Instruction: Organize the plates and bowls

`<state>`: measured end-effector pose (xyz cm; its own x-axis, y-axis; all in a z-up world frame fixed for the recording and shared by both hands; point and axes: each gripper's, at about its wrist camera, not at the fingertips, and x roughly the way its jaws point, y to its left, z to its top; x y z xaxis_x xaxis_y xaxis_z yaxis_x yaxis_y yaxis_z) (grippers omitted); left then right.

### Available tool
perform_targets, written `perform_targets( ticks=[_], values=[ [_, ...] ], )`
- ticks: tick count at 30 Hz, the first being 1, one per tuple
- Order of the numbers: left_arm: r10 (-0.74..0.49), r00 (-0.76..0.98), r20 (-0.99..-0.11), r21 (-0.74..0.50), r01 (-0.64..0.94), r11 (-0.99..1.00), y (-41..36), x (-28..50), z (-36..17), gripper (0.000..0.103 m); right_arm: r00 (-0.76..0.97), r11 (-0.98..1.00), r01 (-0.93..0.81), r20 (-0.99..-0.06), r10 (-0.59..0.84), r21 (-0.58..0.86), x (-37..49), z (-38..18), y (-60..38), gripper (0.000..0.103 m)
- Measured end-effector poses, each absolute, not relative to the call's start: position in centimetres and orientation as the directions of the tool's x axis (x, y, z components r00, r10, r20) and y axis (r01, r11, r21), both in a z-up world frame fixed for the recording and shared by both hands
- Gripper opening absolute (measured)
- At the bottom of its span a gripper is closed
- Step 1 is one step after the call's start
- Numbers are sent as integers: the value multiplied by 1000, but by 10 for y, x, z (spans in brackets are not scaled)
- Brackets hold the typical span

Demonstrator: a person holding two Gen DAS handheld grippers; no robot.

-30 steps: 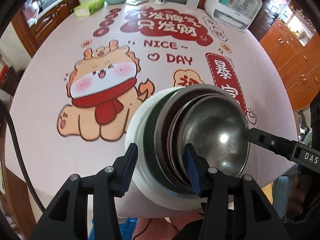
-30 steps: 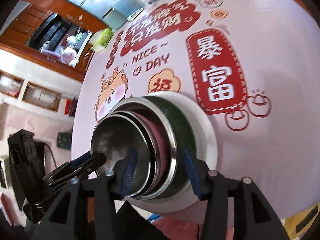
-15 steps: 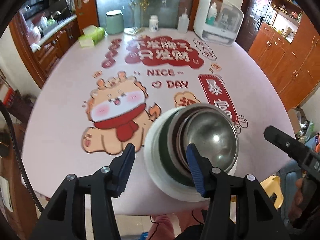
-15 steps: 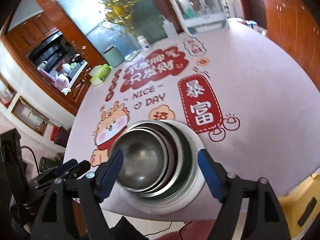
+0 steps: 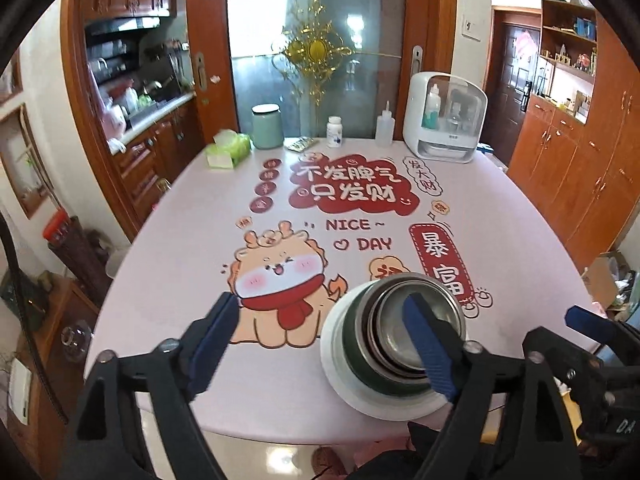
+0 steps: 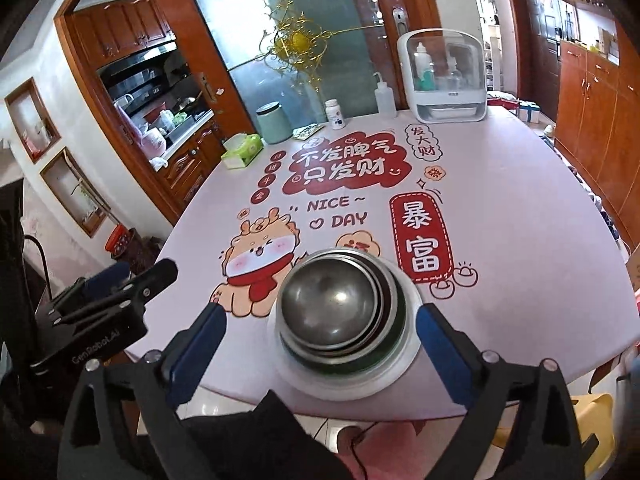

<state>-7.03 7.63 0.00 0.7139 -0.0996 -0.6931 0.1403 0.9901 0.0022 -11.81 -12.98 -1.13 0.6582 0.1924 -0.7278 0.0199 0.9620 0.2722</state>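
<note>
A stack of dishes [image 5: 394, 336] [image 6: 340, 312] stands near the table's front edge: steel bowls [image 6: 332, 300] nested in a dark green bowl on a white plate [image 6: 400, 376]. My left gripper [image 5: 320, 304] hovers above and in front of the stack, to its left. Its jaws are opening and nothing is between them. My right gripper [image 6: 322, 316] also hangs above and in front of the stack; its jaws are opening wide and its pads touch nothing. One right finger [image 5: 580, 318] shows in the left wrist view. The left gripper [image 6: 120, 280] shows in the right wrist view.
The pink printed tablecloth [image 5: 520, 240] covers a rounded table. Along its far edge stand a green tissue pack [image 5: 228, 150], a pale green jar [image 5: 267, 126], a pill bottle [image 5: 334, 131], a squeeze bottle [image 5: 385, 128] and a white appliance [image 5: 444, 118]. Wooden cabinets flank both sides.
Both grippers let go of the stack's rims, rose and drew back toward the table's front edge while their jaws widened. The stack stayed on the table.
</note>
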Motion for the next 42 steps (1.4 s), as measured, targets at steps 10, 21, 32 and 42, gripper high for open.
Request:
perform_targets(
  ticks=[10,21,32,42],
  values=[
    [-17,719,-694,51,73,996,79,-93,-6,102,671,966,77,-730,132,245,-142,-16,-120,103],
    [-5,713,-701,57,63,996,79,-102,-9,102,664,967,97,-740,112,234,-152,-17,-118,103],
    [-6,711,-704,61,70,996,78,-105,-10,102,671,963,105,-732,117,250,-157,-18,-117,103],
    [-11,708,-706,58,73,996,82,-105,-7,102,663,959,107,-738,127,261,-155,-18,-114,103]
  ],
)
